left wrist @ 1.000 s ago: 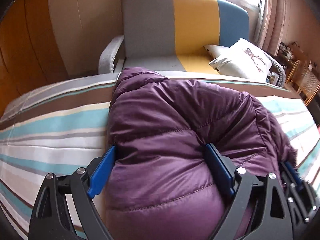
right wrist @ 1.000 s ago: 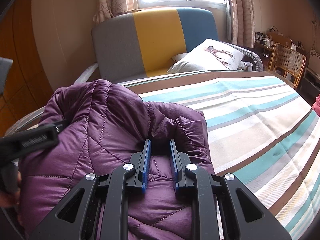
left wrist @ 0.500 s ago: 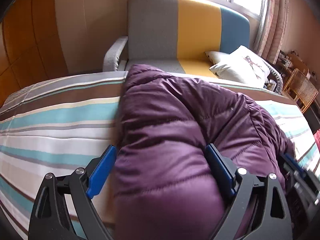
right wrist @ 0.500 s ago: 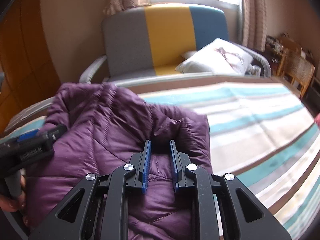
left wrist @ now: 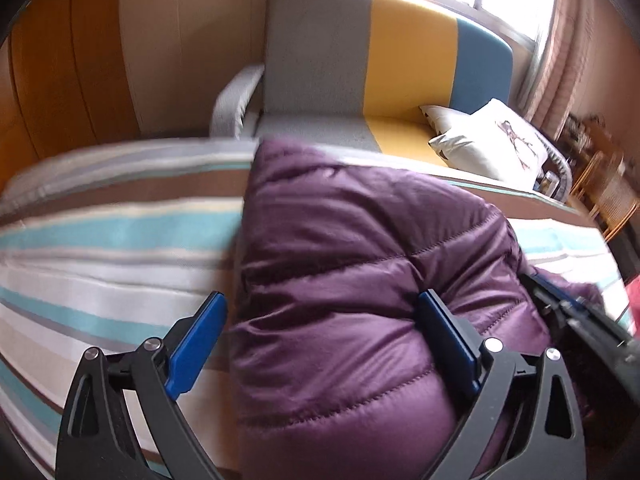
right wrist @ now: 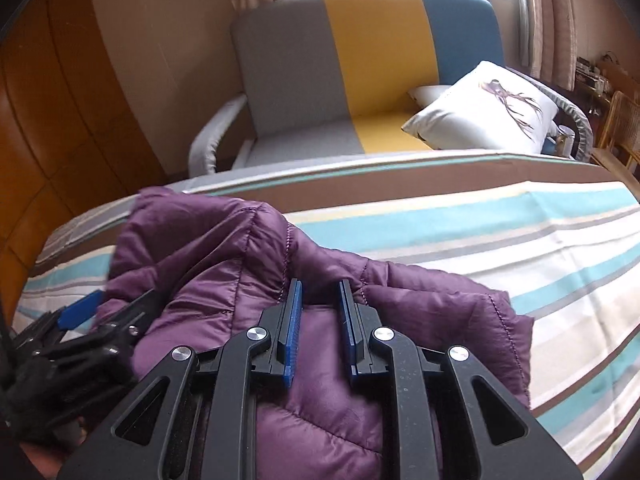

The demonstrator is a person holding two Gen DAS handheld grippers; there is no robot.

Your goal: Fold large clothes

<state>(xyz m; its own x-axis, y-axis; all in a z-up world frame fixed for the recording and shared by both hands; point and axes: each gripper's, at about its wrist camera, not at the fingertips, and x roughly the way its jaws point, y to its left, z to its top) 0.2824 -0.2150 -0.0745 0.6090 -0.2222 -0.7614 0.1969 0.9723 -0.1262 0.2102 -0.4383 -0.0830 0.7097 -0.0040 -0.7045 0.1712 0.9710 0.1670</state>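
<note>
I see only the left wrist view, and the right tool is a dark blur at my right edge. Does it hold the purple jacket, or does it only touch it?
Observer: It holds it. The right tool is almost shut, with a ridge of the purple jacket pinched between its fingers.
Operator: Where on the jacket is this grip?
Observer: Just below a stitched seam that runs up and away from the tool.
Operator: What lies to the right of the tool?
Observer: A loose flap of the jacket lies flat on the striped cover.
</note>
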